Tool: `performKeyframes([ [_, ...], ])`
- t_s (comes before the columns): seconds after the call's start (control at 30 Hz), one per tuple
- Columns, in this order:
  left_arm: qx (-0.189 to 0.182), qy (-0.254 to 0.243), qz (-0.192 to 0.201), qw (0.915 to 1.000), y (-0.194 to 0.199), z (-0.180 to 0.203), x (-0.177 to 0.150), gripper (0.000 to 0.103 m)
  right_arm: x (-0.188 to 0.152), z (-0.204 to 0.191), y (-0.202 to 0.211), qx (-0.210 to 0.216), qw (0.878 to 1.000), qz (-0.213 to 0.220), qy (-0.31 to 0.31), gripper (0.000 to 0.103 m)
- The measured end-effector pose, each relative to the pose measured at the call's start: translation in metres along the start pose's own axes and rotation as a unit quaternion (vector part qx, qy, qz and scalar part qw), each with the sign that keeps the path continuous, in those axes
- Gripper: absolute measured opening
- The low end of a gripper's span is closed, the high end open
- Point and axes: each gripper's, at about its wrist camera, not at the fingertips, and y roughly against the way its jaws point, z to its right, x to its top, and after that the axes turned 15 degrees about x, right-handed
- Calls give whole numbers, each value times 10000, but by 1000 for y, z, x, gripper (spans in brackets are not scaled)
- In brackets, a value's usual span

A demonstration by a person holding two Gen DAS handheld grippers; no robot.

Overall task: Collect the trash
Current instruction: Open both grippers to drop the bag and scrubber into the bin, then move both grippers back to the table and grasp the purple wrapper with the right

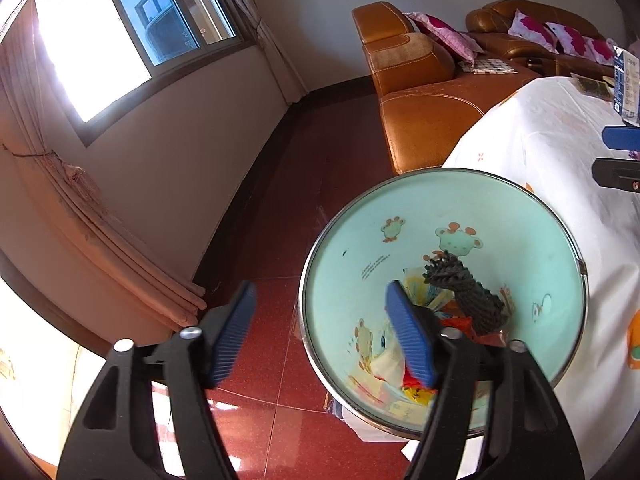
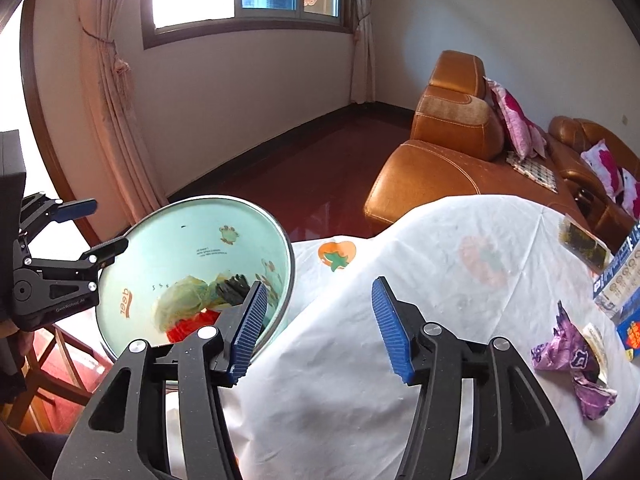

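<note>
Dark crumpled trash (image 1: 464, 292) in bin (image 1: 440, 200), beyond spread empty left fingers (image 1: 412, 336)

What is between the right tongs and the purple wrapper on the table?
Only bare white tablecloth, seen in the right wrist view. The right tongs are open, and the purple wrapper lies apart from them.

One bin (image 1: 444, 216) at lower right of the left view, with one dark knotted bundle (image 1: 464, 292) inside among wrappers too jumbled to count. One purple wrapper (image 2: 572, 360) at lower right of the right view. Two grippers (image 1: 320, 332) (image 2: 320, 328). Three pink cushions (image 1: 444, 32) (image 1: 534, 30) (image 1: 572, 40).
</note>
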Motion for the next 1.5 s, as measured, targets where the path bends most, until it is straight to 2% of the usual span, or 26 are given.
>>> performKeyframes([
  [0.13,-68,34,-36,10000,0,2,1,71,-5,8,8,-105,9998,70,-152,57],
  [0.2,-124,123,-42,9998,2,1,1,78,-8,12,14,-216,9994,131,-233,57],
  [0.3,-276,274,-25,9992,7,5,3,80,-15,23,33,-469,9976,329,-399,57],
  [0.37,-397,292,-25,9988,11,13,4,81,-22,37,53,-802,9936,512,-613,57],
  [0.43,-522,303,-1,9982,16,21,8,81,-29,51,71,-1110,9879,689,-836,57],
  [0.6,-725,183,190,9970,32,48,19,84,-56,111,123,-2013,9595,1047,-1669,57],
  [0.73,-775,129,303,9964,40,66,29,86,-77,153,150,-2316,9392,1152,-2260,57],
  [0.87,-894,59,395,9952,50,81,38,86,-94,182,152,-2295,9324,979,-2614,57],
  [0.97,-995,-46,512,9937,61,92,41,87,-103,197,139,-2081,9327,692,-2862,56],
  [1.1,-1030,-173,579,9928,66,100,39,87,-118,214,129,-1686,9301,535,-3219,40],
  [1.2,-1031,-184,520,9931,63,101,38,87,-125,217,127,-1484,9302,594,-3303,31],
  [1.23,-1026,-184,495,9933,62,101,37,87,-125,215,128,-1446,9308,602,-3303,24],
  [1.27,-1024,-185,480,9934,61,100,37,87,-125,215,129,-1402,9315,613,-3299,21],
  [1.5,-1082,-234,525,9925,66,101,37,87,-115,194,141,-1418,9414,754,-2967,18],
])
